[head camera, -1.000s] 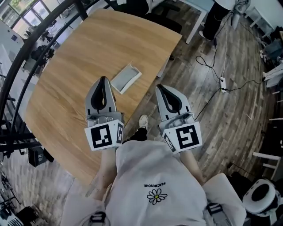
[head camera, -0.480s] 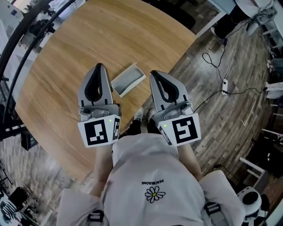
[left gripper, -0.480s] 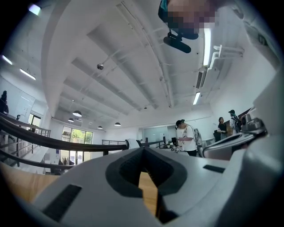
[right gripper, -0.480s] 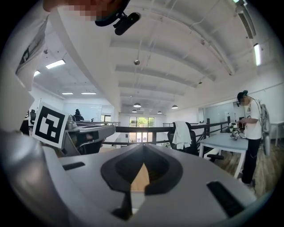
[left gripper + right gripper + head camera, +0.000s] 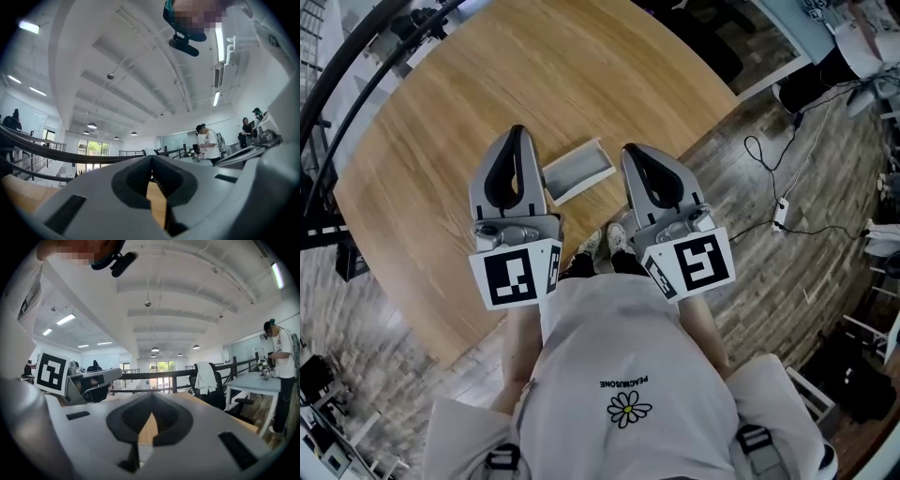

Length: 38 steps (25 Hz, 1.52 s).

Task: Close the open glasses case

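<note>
Grey left gripper (image 5: 517,133), right gripper (image 5: 629,150) level, parallel; fingers together, empty. Open grey rectangular glasses case (image 5: 578,171) between, on wooden surface (image 5: 422,122).

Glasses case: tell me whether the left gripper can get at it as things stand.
Probably yes: the glasses case lies open on the table right beside the left gripper, with nothing between them.

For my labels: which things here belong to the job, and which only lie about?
Job: case, on the table; left gripper; right gripper, both shut.
Lying about: power strip; chair.
</note>
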Tool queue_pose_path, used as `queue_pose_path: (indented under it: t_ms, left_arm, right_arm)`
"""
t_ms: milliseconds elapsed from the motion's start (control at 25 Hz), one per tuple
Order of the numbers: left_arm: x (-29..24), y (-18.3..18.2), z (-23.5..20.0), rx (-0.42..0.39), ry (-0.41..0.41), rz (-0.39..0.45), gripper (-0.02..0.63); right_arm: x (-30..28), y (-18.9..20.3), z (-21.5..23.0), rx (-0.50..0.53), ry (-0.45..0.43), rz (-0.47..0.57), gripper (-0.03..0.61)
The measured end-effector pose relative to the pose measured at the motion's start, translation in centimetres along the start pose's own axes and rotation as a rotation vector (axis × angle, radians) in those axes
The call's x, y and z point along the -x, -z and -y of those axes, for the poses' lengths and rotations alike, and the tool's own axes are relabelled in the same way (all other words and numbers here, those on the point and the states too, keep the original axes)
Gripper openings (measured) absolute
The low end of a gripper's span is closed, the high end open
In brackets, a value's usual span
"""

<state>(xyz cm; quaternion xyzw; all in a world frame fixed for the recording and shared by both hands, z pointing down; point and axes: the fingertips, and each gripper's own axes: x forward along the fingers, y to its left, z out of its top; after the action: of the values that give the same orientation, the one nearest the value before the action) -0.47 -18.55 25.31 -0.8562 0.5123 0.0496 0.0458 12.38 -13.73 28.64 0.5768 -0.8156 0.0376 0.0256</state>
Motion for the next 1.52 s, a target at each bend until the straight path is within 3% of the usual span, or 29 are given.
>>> queue_pose_path:
  t_ms: [120,320,600,800,1200,1360,1520]
  left_arm:
    - [-0.2,-0.1,-0.1,0.0,-0.009,0.002,0.017]
    - [-0.6,0.4,-0.5,0.003,-0.024,-0.009,0.017]
    - [-0.6,1.4,-1.5,0.004,-0.05,-0.032,0.017]
    - [-0.3,2.1,-2.0,0.002,-0.066,-0.053,0.017]
    - [1.6,3.7,-4.3,0.008,-0.138,-0.09,0.017]
    - [2.3,4.2,-5.1,0.012,-0.162,-0.104,0.017]
    - [2.8,4.8,-5.8,0.022,-0.18,-0.114,0.017]
  right_arm:
    - [-0.5,0.0,0.3,0.0,-0.004,-0.001,0.008]
    - [-1.7,0.8,0.0,-0.03,-0.066,-0.023,0.06]
    - [-4.5,4.2,-2.9,-0.11,-0.268,-0.147,0.221]
    - [-6.4,7.7,-4.7,-0.085,-0.383,-0.241,0.25]
    - [-9.9,16.5,-4.6,-0.129,-0.368,-0.452,0.256]
    - [-10.5,18.6,-4.0,-0.212,-0.34,-0.5,0.256]
    - [-11.0,20.0,-3.9,-0.212,-0.333,-0.544,0.256]
